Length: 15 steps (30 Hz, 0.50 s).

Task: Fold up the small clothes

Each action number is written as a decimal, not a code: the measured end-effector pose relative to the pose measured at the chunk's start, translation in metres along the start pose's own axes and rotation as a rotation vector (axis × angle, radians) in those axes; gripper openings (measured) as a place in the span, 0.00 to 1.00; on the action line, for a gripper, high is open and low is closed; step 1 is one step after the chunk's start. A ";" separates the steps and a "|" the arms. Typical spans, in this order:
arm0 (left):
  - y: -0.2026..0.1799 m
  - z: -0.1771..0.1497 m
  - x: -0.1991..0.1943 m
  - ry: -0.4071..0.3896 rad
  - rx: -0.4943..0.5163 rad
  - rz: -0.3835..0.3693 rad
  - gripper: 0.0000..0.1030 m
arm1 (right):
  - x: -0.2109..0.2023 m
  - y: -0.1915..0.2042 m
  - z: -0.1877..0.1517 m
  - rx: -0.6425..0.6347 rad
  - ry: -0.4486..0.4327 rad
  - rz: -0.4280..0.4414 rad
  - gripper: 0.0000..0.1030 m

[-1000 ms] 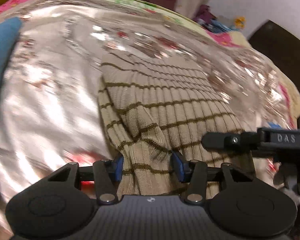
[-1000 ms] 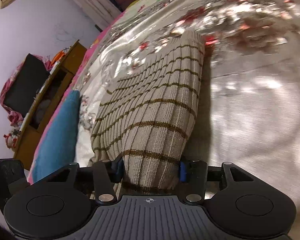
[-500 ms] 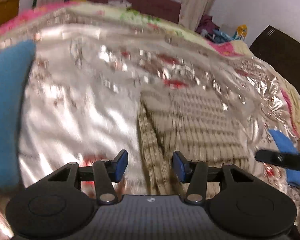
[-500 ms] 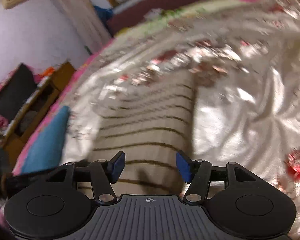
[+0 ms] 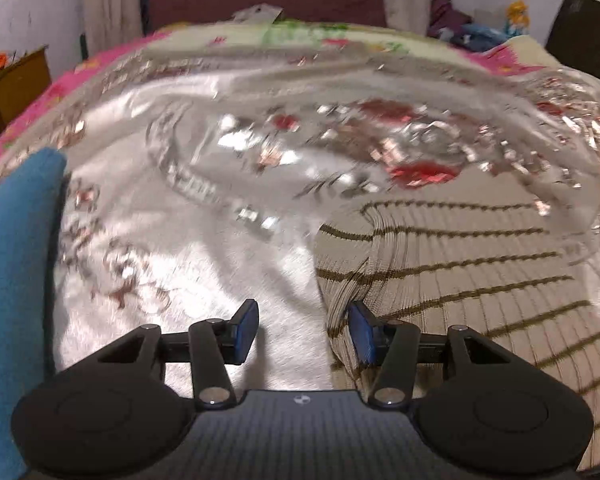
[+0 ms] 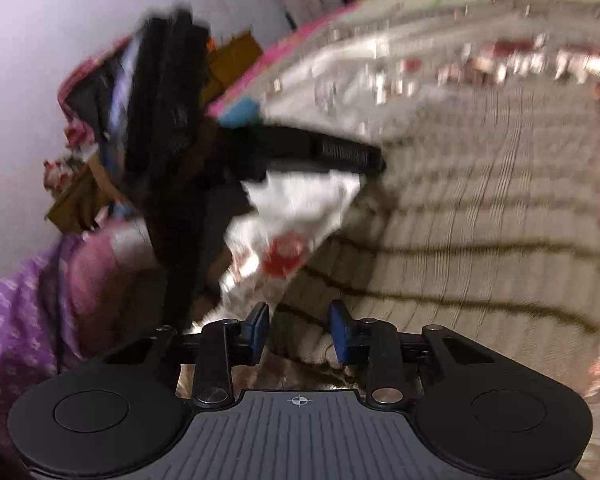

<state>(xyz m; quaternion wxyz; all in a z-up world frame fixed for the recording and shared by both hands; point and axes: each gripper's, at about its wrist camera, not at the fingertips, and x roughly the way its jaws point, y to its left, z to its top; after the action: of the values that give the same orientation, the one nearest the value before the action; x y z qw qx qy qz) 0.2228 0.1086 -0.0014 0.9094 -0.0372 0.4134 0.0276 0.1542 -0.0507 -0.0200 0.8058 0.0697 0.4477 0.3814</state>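
While the beige striped knit garment lies flat on the shiny floral bedspread, the left gripper hovers at its edge, fingers apart and widening over bare cover. Right gripper fingers are closing around the garment's near hem; contact is too blurred to tell. A blue cloth lies leftward.
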 end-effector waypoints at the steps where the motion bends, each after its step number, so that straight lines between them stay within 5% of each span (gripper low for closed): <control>1: 0.003 -0.001 0.004 0.014 -0.010 0.005 0.54 | 0.006 -0.002 -0.001 0.004 0.005 -0.004 0.27; 7: -0.007 -0.005 0.010 0.010 0.046 0.051 0.54 | 0.019 -0.008 0.007 0.086 0.014 0.014 0.26; 15: 0.005 -0.004 -0.025 -0.035 -0.023 0.011 0.53 | -0.004 0.008 0.000 0.085 -0.046 -0.003 0.30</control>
<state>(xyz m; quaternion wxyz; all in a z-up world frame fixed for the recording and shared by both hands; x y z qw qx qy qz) 0.2028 0.1125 0.0147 0.9159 -0.0452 0.3971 0.0379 0.1482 -0.0476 -0.0141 0.8128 0.1120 0.4449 0.3590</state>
